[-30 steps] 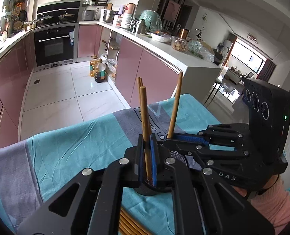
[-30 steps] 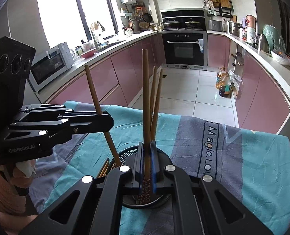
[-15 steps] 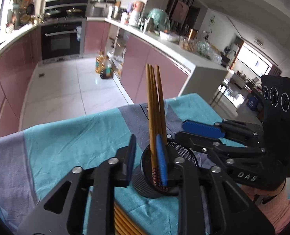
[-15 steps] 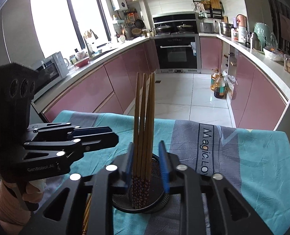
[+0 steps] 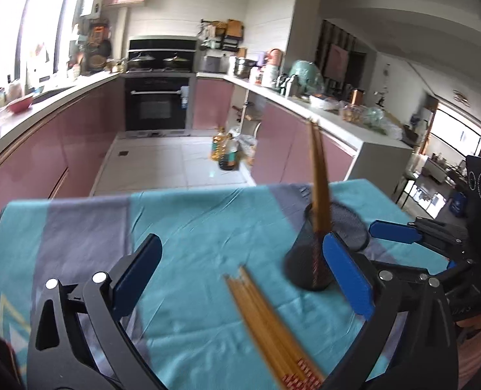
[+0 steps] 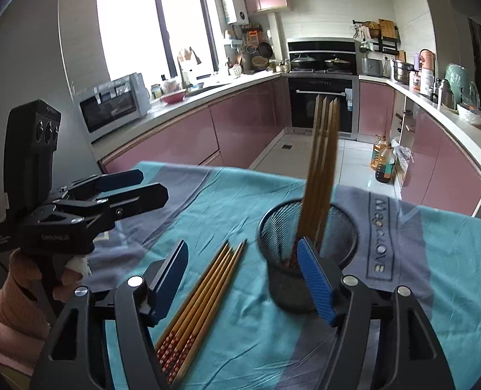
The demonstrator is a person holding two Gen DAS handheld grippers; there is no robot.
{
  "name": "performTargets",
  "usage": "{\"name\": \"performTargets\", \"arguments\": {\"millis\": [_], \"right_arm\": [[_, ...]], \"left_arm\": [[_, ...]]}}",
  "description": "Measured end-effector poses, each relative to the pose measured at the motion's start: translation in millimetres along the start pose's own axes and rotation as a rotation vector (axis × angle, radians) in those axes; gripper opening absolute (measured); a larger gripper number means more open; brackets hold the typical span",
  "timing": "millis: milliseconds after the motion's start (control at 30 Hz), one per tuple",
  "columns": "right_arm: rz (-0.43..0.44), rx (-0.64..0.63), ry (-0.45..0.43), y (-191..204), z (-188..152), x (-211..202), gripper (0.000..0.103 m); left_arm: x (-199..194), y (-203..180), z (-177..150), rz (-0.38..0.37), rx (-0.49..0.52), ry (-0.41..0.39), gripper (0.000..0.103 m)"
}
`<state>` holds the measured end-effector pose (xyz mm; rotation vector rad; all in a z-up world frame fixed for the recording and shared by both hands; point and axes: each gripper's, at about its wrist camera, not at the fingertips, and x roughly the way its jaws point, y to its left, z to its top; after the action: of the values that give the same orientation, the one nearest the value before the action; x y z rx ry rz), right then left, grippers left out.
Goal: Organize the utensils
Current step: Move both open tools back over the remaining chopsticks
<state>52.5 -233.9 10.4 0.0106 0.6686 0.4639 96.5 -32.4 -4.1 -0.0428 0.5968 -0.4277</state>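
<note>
Four chopsticks (image 6: 321,175) countable in right view only

Chopsticks (image 6: 321,175) upright in mesh holder (image 6: 307,256); others (image 6: 201,295) flat beside.

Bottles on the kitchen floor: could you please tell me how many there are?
2: yellow oil bottle beside the pink cabinets, dark bottle just in front; the bag may hide others.
</note>
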Motion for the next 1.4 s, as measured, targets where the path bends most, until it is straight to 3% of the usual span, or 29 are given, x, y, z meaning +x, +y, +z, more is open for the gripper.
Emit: {"name": "performTargets", "arguments": {"millis": [133,333,433,600,1400], "right_arm": [[0.032,0.024,0.064,8.4,-19.3,17.0,0.068],[0.021,0.063,0.167,10.2,-41.4,46.2,0.063],[0.016,0.073,0.198,10.6,-49.3,54.9,0.059],[0.002,0.078,0.227,12.3,-55.6,64.7,0.052],[-0.026,0.035,0.265,16.0,-63.5,76.7,0.044]], "left_arm": [[0.3,9.8,-28.7,0.063,0.008,0.061,0.098],[14.4,14.8,-64.7,0.1,0.019,0.172,0.095],[25.7,14.8,-79.0,0.089,0.008,0.224,0.088],[36.1,12.2,-94.8,0.096,0.015,0.269,0.087],[48.1,-3.4,-103.5,0.116,0.072,0.328,0.084]]}}
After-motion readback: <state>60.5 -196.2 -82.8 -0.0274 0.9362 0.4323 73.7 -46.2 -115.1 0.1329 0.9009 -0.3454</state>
